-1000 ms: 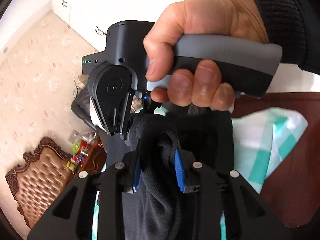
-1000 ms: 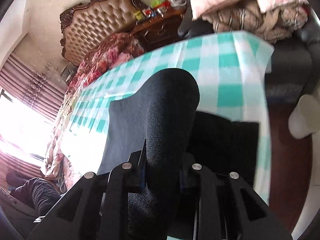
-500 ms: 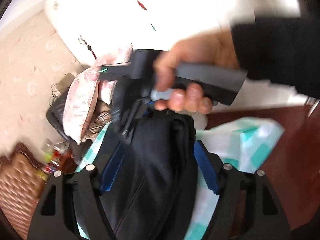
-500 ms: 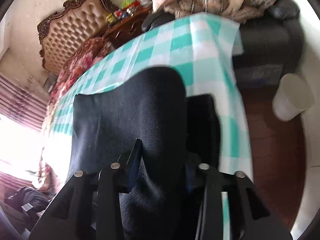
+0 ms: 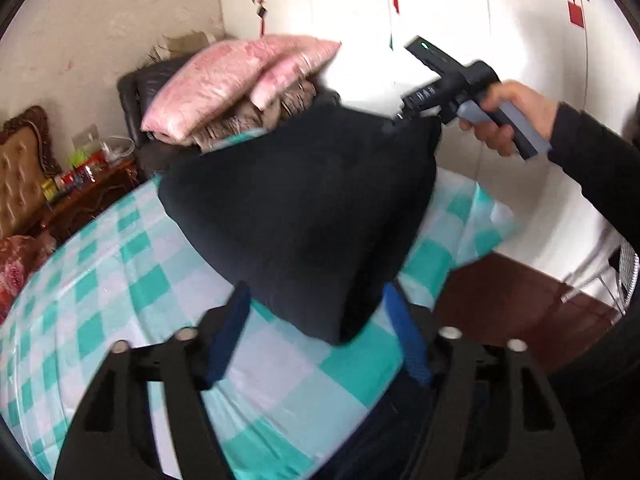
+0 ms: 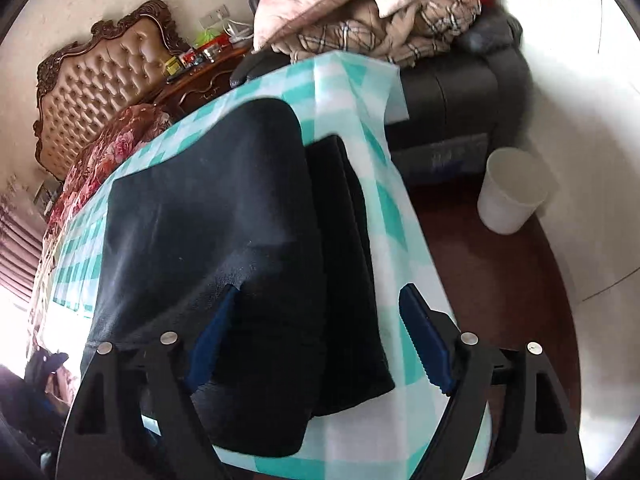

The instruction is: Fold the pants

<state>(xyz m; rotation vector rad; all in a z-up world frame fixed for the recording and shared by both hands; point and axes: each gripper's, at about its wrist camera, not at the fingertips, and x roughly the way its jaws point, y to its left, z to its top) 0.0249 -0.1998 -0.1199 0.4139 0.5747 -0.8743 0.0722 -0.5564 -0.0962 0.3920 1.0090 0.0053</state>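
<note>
Black pants (image 6: 224, 216) lie folded in layers on the teal checked cloth (image 6: 348, 80), near its right edge. My right gripper (image 6: 316, 344) stands over their near end and its jaws are opening. The fabric is between its blue pads (image 6: 424, 344), which do not press on it. In the left wrist view the pants (image 5: 304, 208) bulge up, and one corner reaches between the blue pads (image 5: 406, 336) of my left gripper (image 5: 316, 336), which is open and apart from the cloth. A hand (image 5: 508, 116) grips the right gripper's handle (image 5: 520, 136) beyond the pants.
Pink pillows (image 5: 240, 76) and a plaid blanket (image 6: 380, 28) are piled on a dark armchair (image 6: 452, 92) behind the table. A white bin (image 6: 512, 192) stands on the dark red floor (image 5: 512, 300) to the right. A tufted headboard (image 6: 100, 92) and cluttered side table (image 5: 88, 184) stand at left.
Both grippers were shut on bunched black fabric; both have opened and let it go. The left one pulled back and rolled, and the pants have dropped onto the cloth in a fold.
</note>
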